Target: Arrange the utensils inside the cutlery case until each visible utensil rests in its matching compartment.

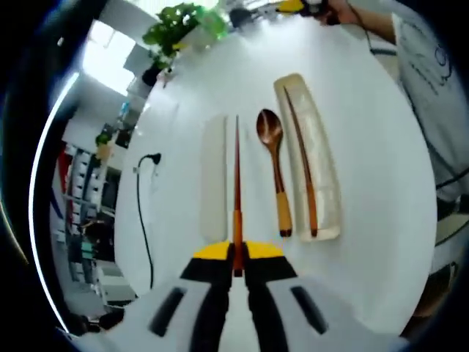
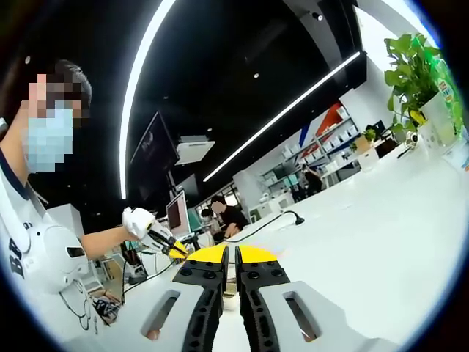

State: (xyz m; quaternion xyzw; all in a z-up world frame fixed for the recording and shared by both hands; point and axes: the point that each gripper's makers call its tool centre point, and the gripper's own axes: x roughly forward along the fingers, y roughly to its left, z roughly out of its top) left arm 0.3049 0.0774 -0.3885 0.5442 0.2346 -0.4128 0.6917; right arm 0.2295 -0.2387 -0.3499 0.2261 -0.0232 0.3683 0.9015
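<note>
Left gripper clamped on chopstick at its thick end: thin, stiff, light, likely slippery. Right gripper fingers together, empty. Cutlery case holds second chopstick.

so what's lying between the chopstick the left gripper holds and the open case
The wooden spoon lies there on the table, beside the held chopstick and left of the case, in the left gripper view.

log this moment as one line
left gripper: shut on brown wooden chopstick | second chopstick in case | wooden spoon on table
</note>
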